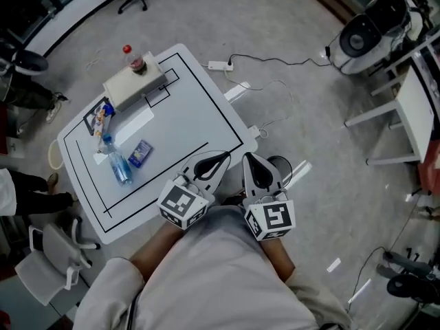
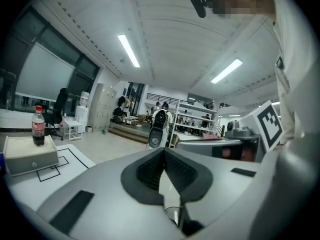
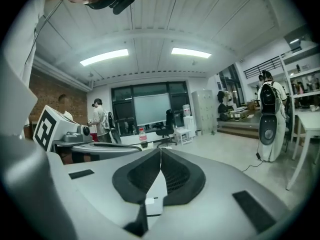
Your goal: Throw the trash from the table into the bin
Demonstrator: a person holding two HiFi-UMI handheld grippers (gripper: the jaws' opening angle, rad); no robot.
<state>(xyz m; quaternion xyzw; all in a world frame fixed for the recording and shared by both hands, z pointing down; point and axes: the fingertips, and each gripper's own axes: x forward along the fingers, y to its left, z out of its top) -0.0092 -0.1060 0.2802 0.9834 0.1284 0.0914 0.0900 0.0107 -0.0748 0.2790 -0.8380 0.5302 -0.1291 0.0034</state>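
Plainly, the left gripper (image 2: 164, 156) has its two jaws pressed together along their whole length, with nothing between the ribbed dark pads. The right gripper (image 3: 160, 156) is the same: jaws closed on each other and empty. Both point roughly level, side by side and close to the person's body, each with its marker cube nearest the person's sleeves.

Seen from the head view, the left gripper's tip lies over the near corner of the white table (image 1: 192, 108), while the right gripper hangs just off that corner, above the floor. A dark round object (image 1: 280, 165) sits on the floor just beyond the right gripper (mostly covered by it, so I cannot tell what it is).

The trash lies on the table, well apart from both grippers: a water bottle (image 1: 118, 163) on its side, a small blue packet (image 1: 140, 153) just beside it, and a snack wrapper (image 1: 103, 117) nearer the far edge. Farther on, a pale box (image 1: 134, 84) stands at the table's far end with a red-capped cola bottle (image 1: 134, 59) upright on top. A power strip (image 1: 218, 65) and its cables trail on the floor beyond the table.
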